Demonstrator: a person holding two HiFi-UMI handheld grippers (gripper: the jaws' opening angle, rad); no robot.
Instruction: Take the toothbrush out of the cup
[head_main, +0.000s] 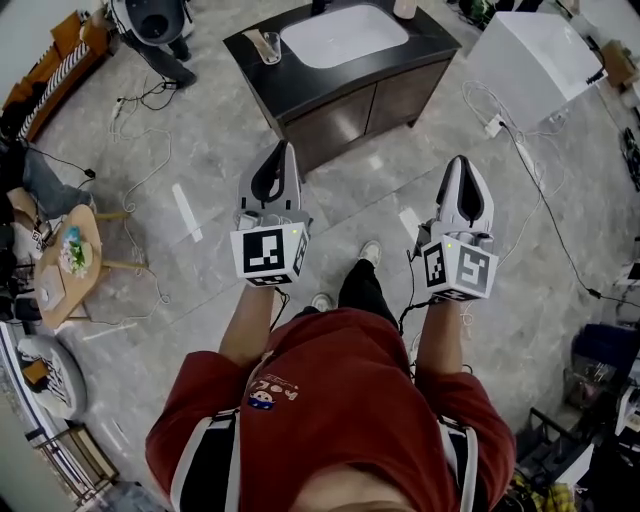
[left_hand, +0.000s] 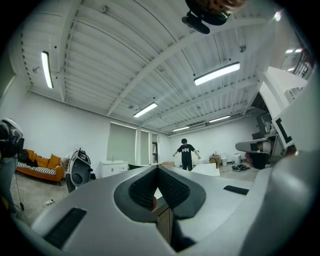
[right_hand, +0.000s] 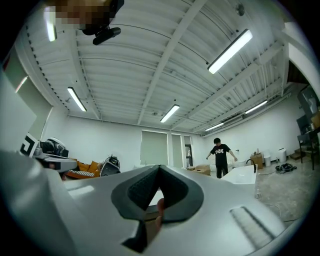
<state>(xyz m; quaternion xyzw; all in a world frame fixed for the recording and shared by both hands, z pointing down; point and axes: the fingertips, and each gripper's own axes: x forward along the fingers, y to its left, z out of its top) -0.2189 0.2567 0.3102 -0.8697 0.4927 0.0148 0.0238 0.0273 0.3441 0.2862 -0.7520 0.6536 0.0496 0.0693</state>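
While standing well back from the bench (head_main: 300, 85), holding both tools out ahead, level over the grey floor (head_main: 210, 120). Clenched tight, the left claw (head_main: 287, 146), pads pressed together with nothing between; likewise clenched and empty, the right claw (head_main: 460, 160). Both aimed toward the bench, side by side, clearly apart from each other. Upright at the bench's left corner, a clear glass cup (head_main: 269, 46), just beside the white basin (head_main: 345, 35) sunk in the dark top. Inside that cup, the toothbrush (head_main: 263, 41): only a slim tan sliver leaning toward the rim, too small to make out further, and well apart from both claws. At the bench's far edge, behind the basin, a white bottle (head_main: 405, 8). Under the dark top, wood-fronted doors (head_main: 380, 100). Off the bench's right end, a white boxy unit (head_main: 535, 55) with a cable (head_main: 545, 215) trailing over the floor. Far left, a small round wooden table (head_main: 85, 250). Along the claws' own views: a person (left_hand: 186, 152) in a black shirt, arms spread, across the room; an orange sofa (left_hand: 42, 167) by the left wall; long ceiling lights (left_hand: 216, 73) overhead.
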